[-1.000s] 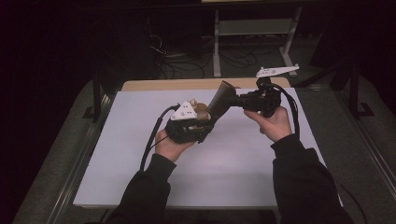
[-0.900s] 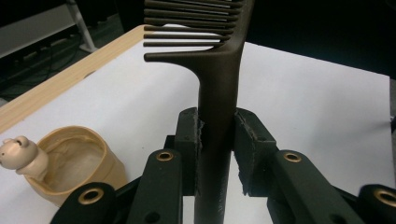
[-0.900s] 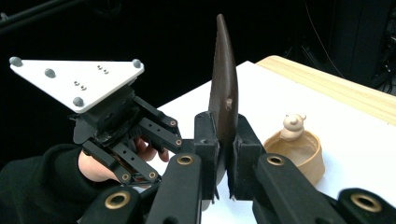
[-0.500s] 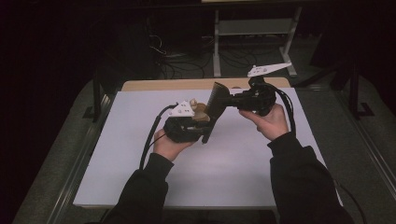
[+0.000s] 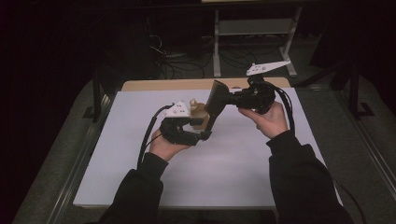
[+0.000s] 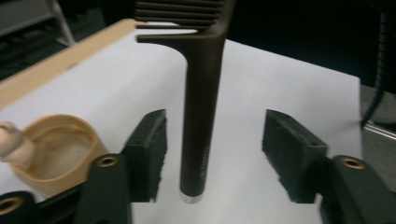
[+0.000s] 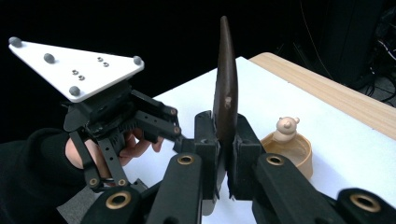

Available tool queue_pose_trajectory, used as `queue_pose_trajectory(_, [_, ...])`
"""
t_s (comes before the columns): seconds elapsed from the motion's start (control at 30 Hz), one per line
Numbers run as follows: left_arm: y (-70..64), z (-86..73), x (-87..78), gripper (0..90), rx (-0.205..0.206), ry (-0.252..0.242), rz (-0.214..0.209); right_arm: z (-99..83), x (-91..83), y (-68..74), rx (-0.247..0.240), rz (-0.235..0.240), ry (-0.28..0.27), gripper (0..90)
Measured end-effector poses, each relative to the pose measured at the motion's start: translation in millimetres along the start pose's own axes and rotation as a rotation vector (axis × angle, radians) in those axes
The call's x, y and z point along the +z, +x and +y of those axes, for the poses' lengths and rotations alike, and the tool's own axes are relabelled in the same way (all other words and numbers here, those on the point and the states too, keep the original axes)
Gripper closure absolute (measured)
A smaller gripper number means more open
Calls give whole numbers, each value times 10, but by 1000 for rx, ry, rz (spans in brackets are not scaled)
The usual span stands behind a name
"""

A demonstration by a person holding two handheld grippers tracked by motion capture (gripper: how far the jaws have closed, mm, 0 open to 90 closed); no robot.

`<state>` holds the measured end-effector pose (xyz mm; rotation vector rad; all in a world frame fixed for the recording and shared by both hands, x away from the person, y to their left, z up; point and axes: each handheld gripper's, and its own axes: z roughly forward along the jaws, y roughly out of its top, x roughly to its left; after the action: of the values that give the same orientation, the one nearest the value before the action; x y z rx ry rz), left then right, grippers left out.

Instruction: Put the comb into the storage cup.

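You're working at a white tabletop edged at twelve o'clock by a bare wooden strip. Beyond it the room is dark; a pale metal shelf frame stands at one o'clock, with loose cables on the grey floor beside it.

Faint embossed lettering on the comb handle near its metal-tipped end, too blurred for me to read, no other legible text, label or number

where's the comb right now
In the high view the comb is above the table's middle, clamped in the right gripper, its handle between the left gripper's open jaws.
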<state>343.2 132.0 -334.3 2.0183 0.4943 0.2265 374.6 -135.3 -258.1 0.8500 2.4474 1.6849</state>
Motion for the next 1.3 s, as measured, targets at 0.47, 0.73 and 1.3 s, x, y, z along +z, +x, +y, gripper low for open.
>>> queue_pose_trajectory(0.47, [52, -123, -126, 185, -8, -10, 34, 56, 0, -71, -10, -49, 14, 831])
queue_pose_trajectory(0.73, [93, -169, -181, 84, -15, -8, 32, 150, -40, -95, -12, -59, -1, 831])
queue_pose_trajectory(1.3, [223, -397, -474, 0, -42, -19, 29, 412, -41, -154, -39, -103, -9, 830])
